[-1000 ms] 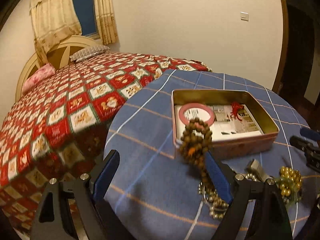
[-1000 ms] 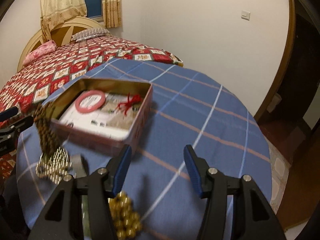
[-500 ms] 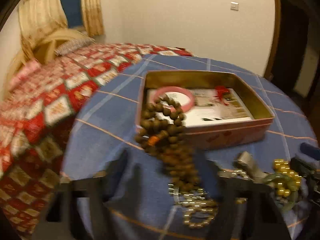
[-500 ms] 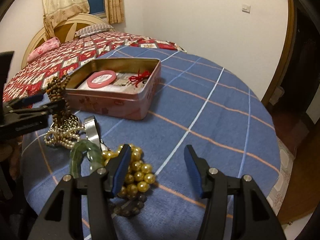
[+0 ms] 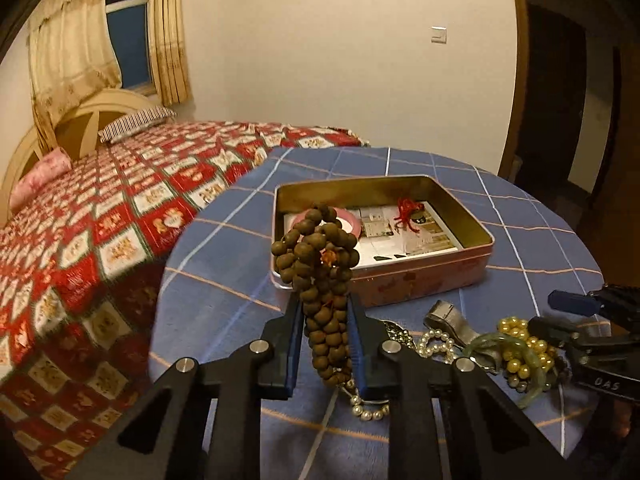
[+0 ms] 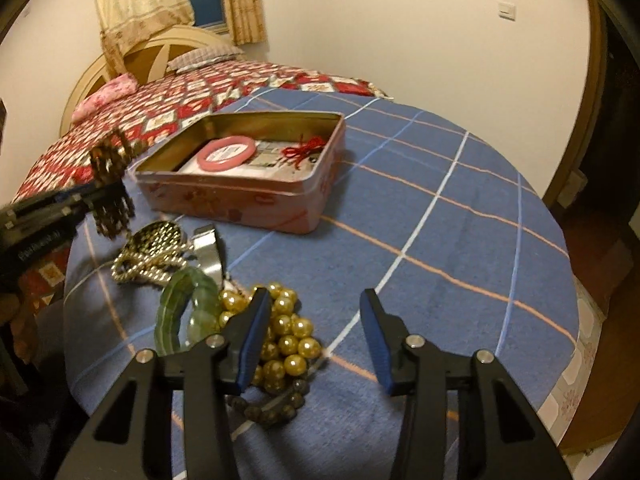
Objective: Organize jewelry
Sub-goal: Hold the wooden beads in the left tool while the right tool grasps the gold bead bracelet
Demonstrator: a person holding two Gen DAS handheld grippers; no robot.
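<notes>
Since a second ago our left jaws have been closing and now clamp the brown bead strand.

The left gripper (image 5: pixel 324 320) holds the brown wooden bead strand (image 5: pixel 320 280), bunched, knobbly and hanging between the pads just before the tin (image 5: pixel 472 268). Our right gripper (image 6: pixel 312 332) has narrowed a little, its jaws apart and empty above the gold beads (image 6: pixel 288 340). Only the right view shows the dark bead bracelet (image 6: pixel 268 410) nearest us, then the green bangle (image 6: pixel 180 312). Farther off on the blue checked surface (image 6: pixel 440 240), the tin holds a pink ring (image 6: pixel 228 152) and red cord (image 6: pixel 304 148).
</notes>
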